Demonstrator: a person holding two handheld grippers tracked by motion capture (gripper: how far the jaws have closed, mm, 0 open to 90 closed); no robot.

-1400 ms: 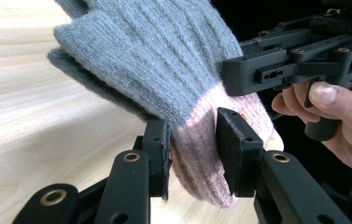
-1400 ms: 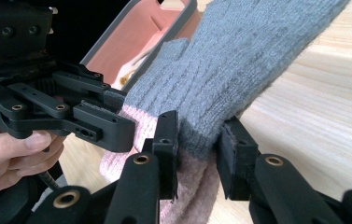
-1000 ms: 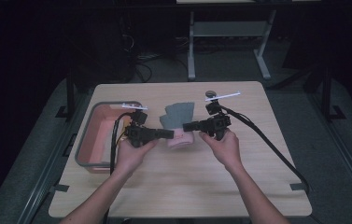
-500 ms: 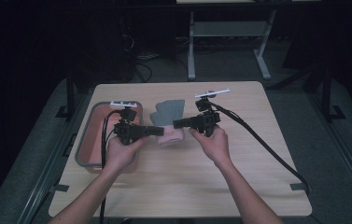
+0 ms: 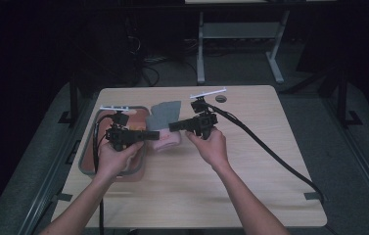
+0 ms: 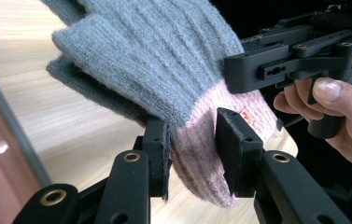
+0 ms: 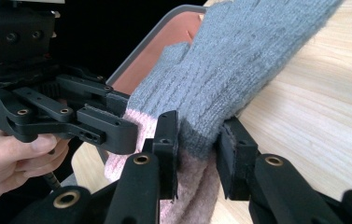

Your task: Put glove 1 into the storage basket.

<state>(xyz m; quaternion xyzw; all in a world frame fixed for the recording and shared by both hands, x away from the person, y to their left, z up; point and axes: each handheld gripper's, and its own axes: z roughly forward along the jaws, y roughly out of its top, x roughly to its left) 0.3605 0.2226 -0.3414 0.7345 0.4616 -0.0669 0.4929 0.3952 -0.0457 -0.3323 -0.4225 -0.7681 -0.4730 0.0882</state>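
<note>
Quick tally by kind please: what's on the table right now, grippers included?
Grey knit gloves with pink cuffs: 1 clearly, a second layer possibly behind it
Pink rectangular trays with grey rims: 1
Small dark round things near the table's far edge: 1
Black two-jaw grippers: 2, left and right
Total: 5

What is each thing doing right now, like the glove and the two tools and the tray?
glove: grey with a pink cuff, pinched at the cuff from both sides, lifted off the table.
left tool: shut on the cuff.
right tool: shut on the cuff.
tray: flat on the table, under the left hand.
table: wooden, holds the tray.
</note>
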